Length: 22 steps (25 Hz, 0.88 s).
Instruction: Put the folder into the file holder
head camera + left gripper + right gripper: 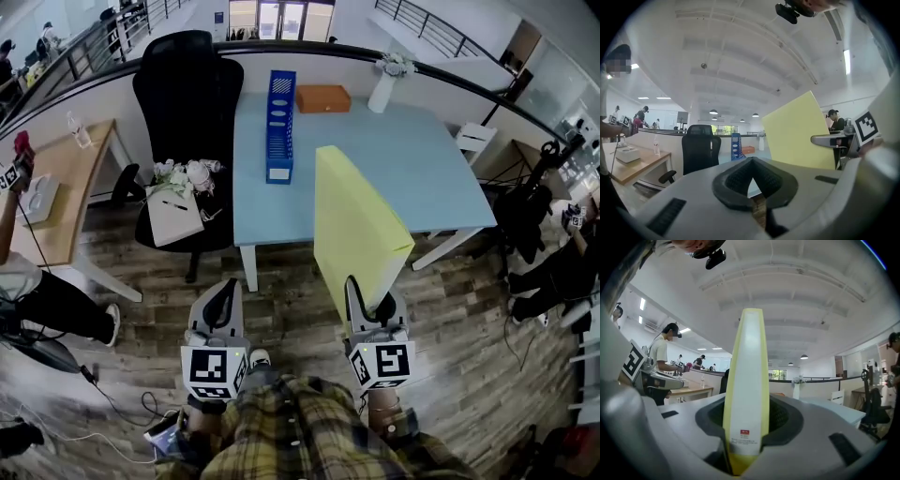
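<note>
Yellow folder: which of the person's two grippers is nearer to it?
Right. The right gripper grips the lower edge of the yellow folder; the left gripper is off to its left, apart.

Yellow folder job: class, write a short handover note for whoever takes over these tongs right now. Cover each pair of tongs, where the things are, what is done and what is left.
Right tongs: shut on the lower edge of the yellow folder, which stands up on edge in the air.
Left tongs: shut, nothing in them.
Blue file holder: upright on the light blue table, on its left part, ahead of the person.
Done: the folder is picked up.
Left: carry it to the file holder and slide it into a slot, then let go.
</note>
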Motion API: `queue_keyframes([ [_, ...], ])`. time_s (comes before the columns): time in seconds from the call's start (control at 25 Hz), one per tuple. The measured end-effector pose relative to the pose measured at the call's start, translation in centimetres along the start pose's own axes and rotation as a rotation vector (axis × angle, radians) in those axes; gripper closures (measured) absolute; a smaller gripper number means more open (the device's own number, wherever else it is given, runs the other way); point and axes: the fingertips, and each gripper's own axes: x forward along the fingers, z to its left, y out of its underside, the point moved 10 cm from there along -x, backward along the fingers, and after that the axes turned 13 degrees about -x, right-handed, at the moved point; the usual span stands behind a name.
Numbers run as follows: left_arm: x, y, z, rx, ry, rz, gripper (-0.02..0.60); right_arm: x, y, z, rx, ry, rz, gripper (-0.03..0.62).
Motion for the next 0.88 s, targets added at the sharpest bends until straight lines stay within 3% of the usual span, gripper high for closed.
queue_keyframes([
  [0.36, 3.1, -1.0, 5.0, -0.004, 0.040, 0.024, 0.588, 3.8, -0.5, 2.1, 0.020, 0.068, 0.030, 0.431],
  [0.88, 6.6, -0.1, 8.6, -0.049, 0.020, 0.085, 0.588, 7.2, -0.3, 2.2, 0.028, 0.074, 0.074, 0.431],
])
